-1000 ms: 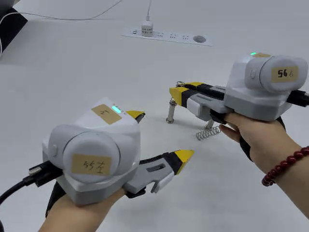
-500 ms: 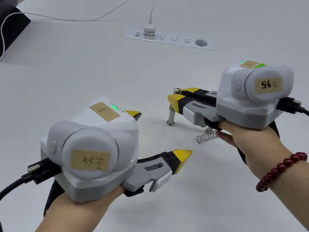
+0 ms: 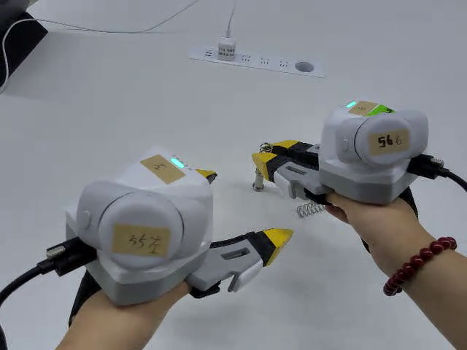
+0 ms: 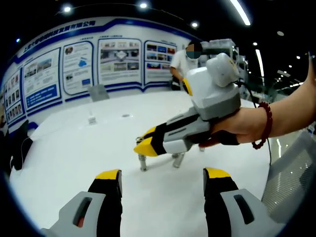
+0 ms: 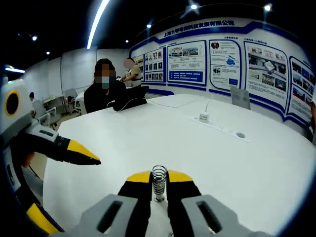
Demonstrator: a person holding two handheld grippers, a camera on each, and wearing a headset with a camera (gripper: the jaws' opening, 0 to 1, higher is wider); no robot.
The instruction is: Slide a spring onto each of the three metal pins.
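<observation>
My right gripper (image 3: pixel 261 157) is shut on a small steel spring (image 3: pixel 269 147) that stands upright between its yellow tips. In the right gripper view the spring (image 5: pixel 158 178) rises from the closed jaws of that gripper (image 5: pixel 159 187). The tips hover just above a short metal pin (image 3: pixel 257 179) standing on the white table. In the left gripper view two pins (image 4: pixel 142 162) (image 4: pixel 177 159) stand below the right gripper's nose (image 4: pixel 148 145). A loose spring (image 3: pixel 310 209) lies beside the right hand. My left gripper (image 3: pixel 241 205) (image 4: pixel 163 180) is open and holds nothing, at the near left.
A white power strip (image 3: pixel 252 57) with a plugged charger lies at the far side, and a cable runs off to the left. A black object (image 3: pixel 18 33) sits at the far left corner. People (image 5: pixel 106 89) sit beyond the table. The tabletop (image 3: pixel 131 109) is white.
My right gripper has come left and down with the spring, closer to the pin. The left gripper has stayed about where it was.
</observation>
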